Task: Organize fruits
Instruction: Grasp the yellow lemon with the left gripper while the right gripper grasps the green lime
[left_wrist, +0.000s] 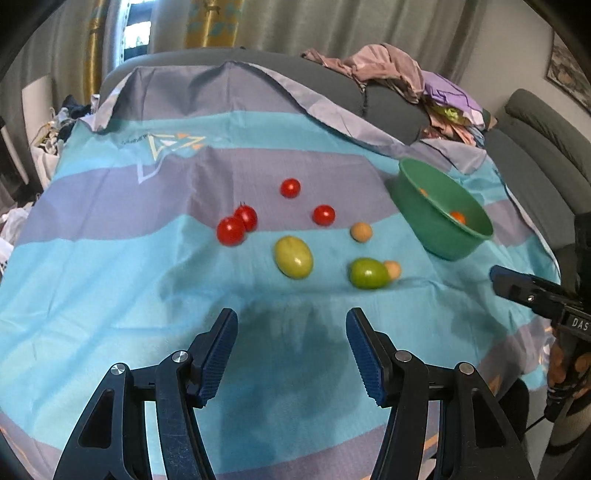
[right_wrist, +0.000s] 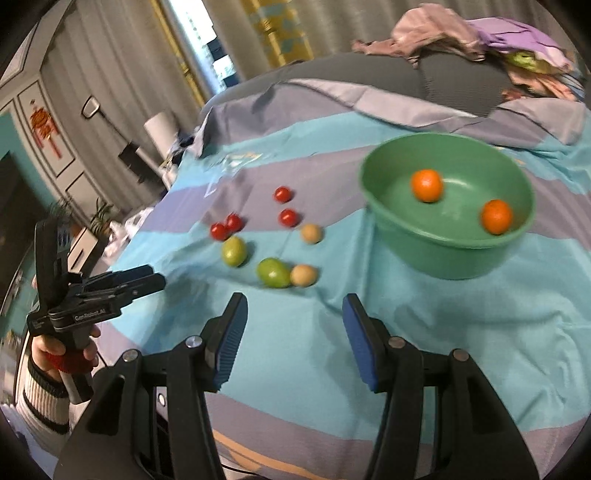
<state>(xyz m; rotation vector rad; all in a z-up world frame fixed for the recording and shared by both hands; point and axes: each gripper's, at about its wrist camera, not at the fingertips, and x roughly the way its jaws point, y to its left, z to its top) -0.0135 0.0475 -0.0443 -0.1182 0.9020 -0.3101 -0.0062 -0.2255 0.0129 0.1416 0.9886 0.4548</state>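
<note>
Fruits lie on a blue and purple striped cloth (left_wrist: 110, 280). Several red tomatoes (left_wrist: 231, 230) sit in the middle. A yellow-green fruit (left_wrist: 293, 256), a green fruit (left_wrist: 368, 273) and two small tan fruits (left_wrist: 361, 232) lie nearer. A green bowl (right_wrist: 402, 236) at the right holds two oranges (right_wrist: 427, 185). My left gripper (left_wrist: 291, 325) is open and empty, short of the fruits. My right gripper (right_wrist: 294, 310) is open and empty, near the green fruit (right_wrist: 273, 273) and a tan fruit (right_wrist: 303, 275). The bowl also shows in the left wrist view (left_wrist: 424, 218).
The cloth covers a grey sofa (left_wrist: 369, 92) with a pile of clothes (left_wrist: 406, 74) on its back. Curtains hang behind. A cabinet and potted plants (right_wrist: 99, 214) stand at the left in the right wrist view.
</note>
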